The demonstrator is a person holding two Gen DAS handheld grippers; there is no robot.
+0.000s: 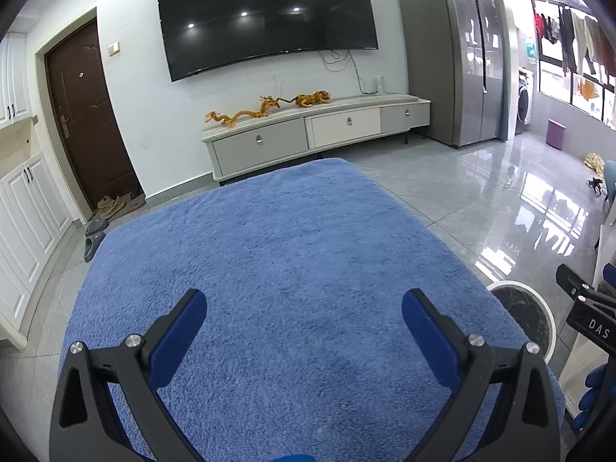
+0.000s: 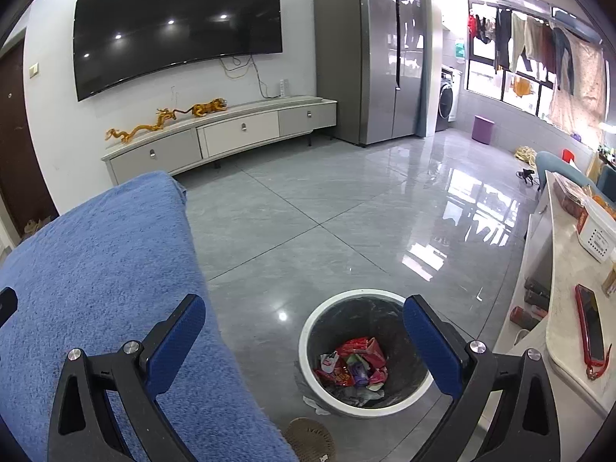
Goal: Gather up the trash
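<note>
A white-rimmed bin (image 2: pixel 365 350) with a black liner stands on the floor and holds several crumpled red and purple wrappers (image 2: pixel 356 364). My right gripper (image 2: pixel 304 319) hovers open above its left rim, with nothing between the blue pads. My left gripper (image 1: pixel 304 313) is open over the blue fluffy cloth (image 1: pixel 277 269), which bears no trash that I can see. The bin's rim (image 1: pixel 539 308) shows at the right edge of the left wrist view, beside the right gripper's black body (image 1: pixel 589 308) and a blue-gloved hand (image 1: pixel 593 392).
The blue cloth (image 2: pixel 100 288) covers a table left of the bin. A pale counter (image 2: pixel 566 308) at right carries a red phone (image 2: pixel 589 327) and boxes. A slipper toe (image 2: pixel 308 439) lies near the bin. Glossy grey tiles (image 2: pixel 346 211) stretch toward a TV cabinet (image 2: pixel 231 134) and a fridge (image 2: pixel 369 54).
</note>
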